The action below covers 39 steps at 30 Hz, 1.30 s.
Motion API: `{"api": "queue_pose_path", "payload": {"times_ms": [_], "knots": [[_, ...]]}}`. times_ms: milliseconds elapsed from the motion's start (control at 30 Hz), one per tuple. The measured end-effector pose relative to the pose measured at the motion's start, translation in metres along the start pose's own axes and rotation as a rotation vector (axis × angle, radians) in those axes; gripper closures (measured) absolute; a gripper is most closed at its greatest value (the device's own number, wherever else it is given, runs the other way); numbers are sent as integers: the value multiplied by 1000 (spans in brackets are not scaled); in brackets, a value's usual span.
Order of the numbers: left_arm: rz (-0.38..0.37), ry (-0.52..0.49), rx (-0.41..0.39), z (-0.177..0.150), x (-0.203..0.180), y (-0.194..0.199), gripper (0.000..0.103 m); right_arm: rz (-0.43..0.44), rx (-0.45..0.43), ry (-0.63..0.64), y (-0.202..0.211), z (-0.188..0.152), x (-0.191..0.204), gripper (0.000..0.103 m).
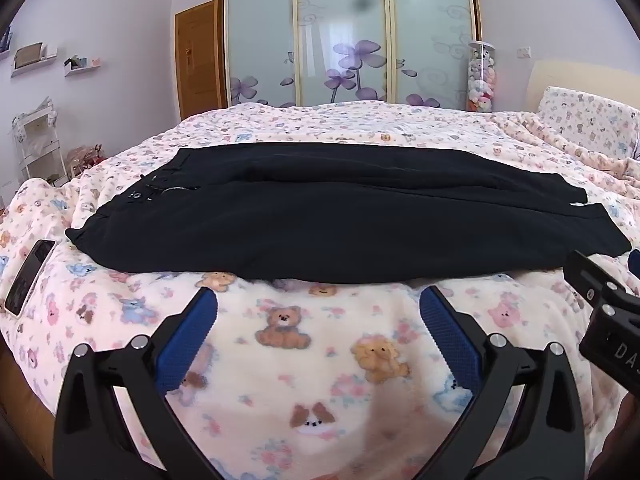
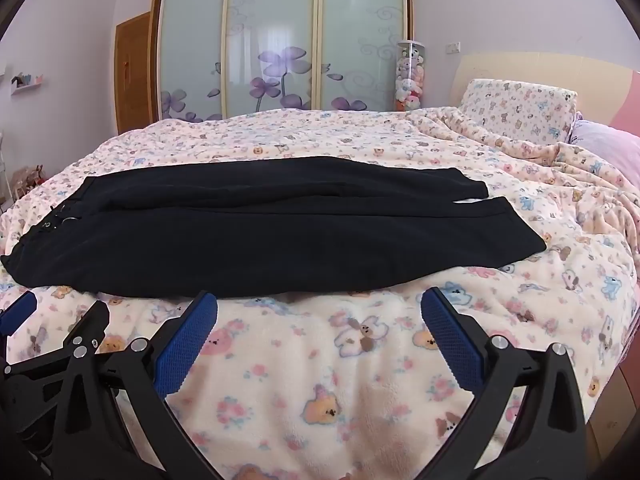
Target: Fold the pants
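Black pants [image 1: 320,216] lie flat across the bed, waistband to the left and leg hems to the right, the two legs side by side. They also show in the right wrist view [image 2: 272,232]. My left gripper [image 1: 318,300] is open and empty, just short of the pants' near edge at their middle. My right gripper [image 2: 320,304] is open and empty, just short of the near edge toward the hem end. The right gripper's body shows at the right edge of the left wrist view [image 1: 600,312]; the left gripper's fingers [image 2: 92,320] show at the lower left of the right wrist view.
A teddy-bear blanket [image 1: 304,360] covers the bed. A dark phone [image 1: 28,276] lies on it at the left, beside the waistband. Pillows [image 2: 520,108] and rumpled blanket sit at the right. A wardrobe with glass doors [image 1: 344,36] stands behind the bed.
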<state>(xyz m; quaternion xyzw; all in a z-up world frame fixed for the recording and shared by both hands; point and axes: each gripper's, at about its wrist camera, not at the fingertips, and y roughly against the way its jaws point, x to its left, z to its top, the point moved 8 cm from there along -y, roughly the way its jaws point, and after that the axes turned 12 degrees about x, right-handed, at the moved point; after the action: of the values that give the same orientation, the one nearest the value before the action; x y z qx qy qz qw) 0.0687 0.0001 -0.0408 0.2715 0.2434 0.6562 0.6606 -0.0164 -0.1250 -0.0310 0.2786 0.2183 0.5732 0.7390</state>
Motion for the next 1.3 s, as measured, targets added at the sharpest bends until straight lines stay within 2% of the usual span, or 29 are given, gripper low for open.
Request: {"api": "queue_pose_path", "payload": {"times_ms": [1300], "knots": [[-6, 3, 6, -1, 0, -1, 2, 5, -11, -5, 1, 1, -2, 1]]}}
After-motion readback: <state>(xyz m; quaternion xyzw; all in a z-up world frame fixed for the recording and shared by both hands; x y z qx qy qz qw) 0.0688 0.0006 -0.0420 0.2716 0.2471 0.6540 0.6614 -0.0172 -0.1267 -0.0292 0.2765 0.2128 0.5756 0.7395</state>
